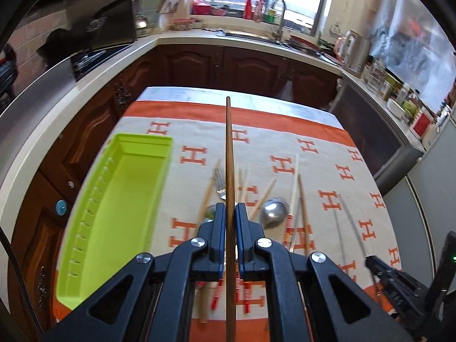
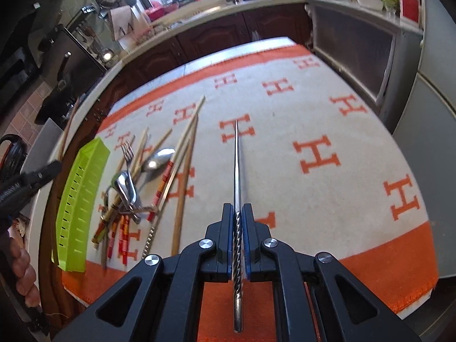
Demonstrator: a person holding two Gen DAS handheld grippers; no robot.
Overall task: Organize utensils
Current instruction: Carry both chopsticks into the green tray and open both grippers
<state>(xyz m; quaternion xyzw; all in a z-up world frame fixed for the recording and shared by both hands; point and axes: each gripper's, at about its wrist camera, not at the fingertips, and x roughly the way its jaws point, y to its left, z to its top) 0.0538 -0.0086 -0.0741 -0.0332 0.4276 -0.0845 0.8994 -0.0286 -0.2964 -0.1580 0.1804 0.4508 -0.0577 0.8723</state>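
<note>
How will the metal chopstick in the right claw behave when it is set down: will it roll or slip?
The metal chopstick looks thin, round and polished, so it may roll. Its twisted end between the pads of the right claw probably resists slipping. It looks straight, likely stiff.

Brown wooden chopstick (image 1: pixel 229 154) and twisted metal chopstick (image 2: pixel 237 171) each clamped, lifted; remaining utensils (image 2: pixel 142 176) heaped beside empty green tray (image 1: pixel 119 199).
</note>
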